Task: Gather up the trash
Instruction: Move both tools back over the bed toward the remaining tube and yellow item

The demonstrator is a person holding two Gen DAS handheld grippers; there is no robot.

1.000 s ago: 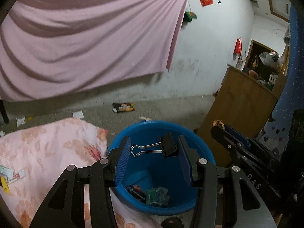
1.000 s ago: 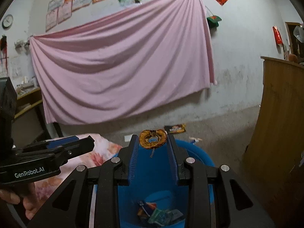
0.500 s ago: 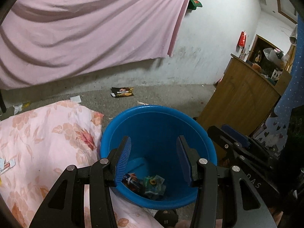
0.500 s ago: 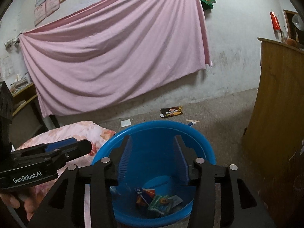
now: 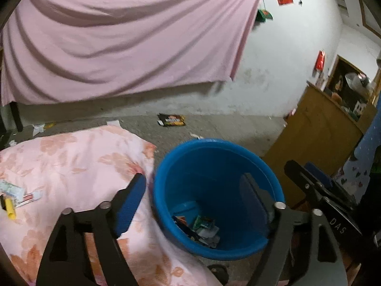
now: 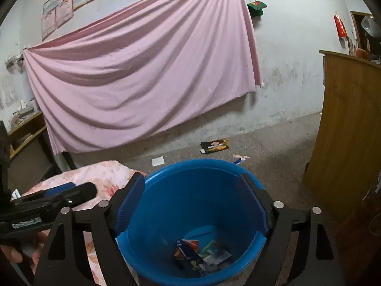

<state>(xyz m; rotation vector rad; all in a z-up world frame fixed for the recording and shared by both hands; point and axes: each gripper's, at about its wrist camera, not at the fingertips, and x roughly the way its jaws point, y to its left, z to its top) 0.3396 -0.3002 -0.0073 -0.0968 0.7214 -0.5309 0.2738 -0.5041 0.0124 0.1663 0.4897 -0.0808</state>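
Observation:
A blue bucket [image 5: 215, 146] stands on the floor with several wrappers [image 5: 202, 228] at its bottom; it also shows in the right wrist view [image 6: 190, 166], with wrappers [image 6: 202, 252] inside. My left gripper [image 5: 193, 200] is open and empty, above the bucket's left rim and the bed edge. My right gripper [image 6: 190, 202] is open and empty, right above the bucket. More trash lies on the bed at the left: a yellow item [image 5: 10, 207] and small packets [image 5: 14, 191].
A floral pink quilt [image 5: 71, 162] covers the bed left of the bucket. A black snack bag [image 5: 171, 120] and paper scraps lie on the grey floor. A wooden cabinet [image 5: 316, 128] stands at the right. A pink sheet [image 5: 119, 35] hangs on the wall.
The left gripper let go of the binder clip and the right gripper let go of the brown ring-shaped scrap; both opened wide. The left gripper has shifted left toward the bed.

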